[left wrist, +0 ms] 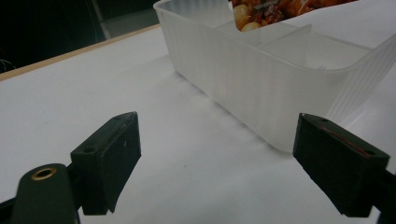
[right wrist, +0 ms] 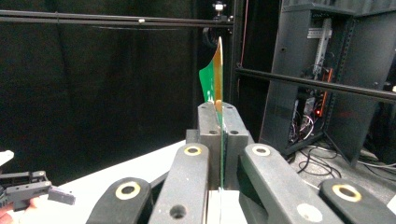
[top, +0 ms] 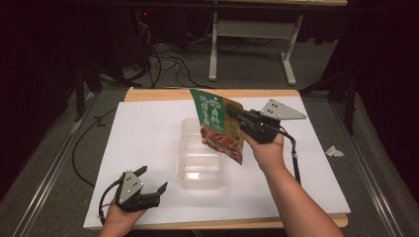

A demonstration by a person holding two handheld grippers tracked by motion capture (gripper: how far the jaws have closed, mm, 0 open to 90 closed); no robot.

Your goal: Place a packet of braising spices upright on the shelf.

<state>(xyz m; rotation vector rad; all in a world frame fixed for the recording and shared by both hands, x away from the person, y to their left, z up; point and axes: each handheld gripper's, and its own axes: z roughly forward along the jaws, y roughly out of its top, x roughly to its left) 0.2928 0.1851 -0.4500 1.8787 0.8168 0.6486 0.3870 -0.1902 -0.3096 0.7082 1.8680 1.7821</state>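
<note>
— Nearest the high camera, what's the left gripper (top: 149, 182) doing?

— Resting low at the near-left corner of the white table (top: 143, 133), held in the person's left hand (top: 118, 219). Its jaws stand wide apart with nothing between them. Seen from its own camera, the two black jaws frame bare table, and the clear plastic container (left wrist: 261, 79) sits just ahead of them, apart from both.

— And the right gripper (top: 232, 117)?

— Raised above the table's middle, in the right hand (top: 269, 150). Its jaws are clamped flat on the edge of a green snack pouch (top: 220, 123) — the right gripper view looks straight along the pouch (right wrist: 215, 74), pinched edge-on between the pads.

— Where does the pouch hang?

— Tilted in the air, over the far right part of the container (top: 200, 155), its lower corner dipping toward the rim; whether it touches, I cannot tell.

— Anything else around?

— A crumpled bit of white paper (top: 334, 151) lies on the grey floor, off the table's right side.
</note>
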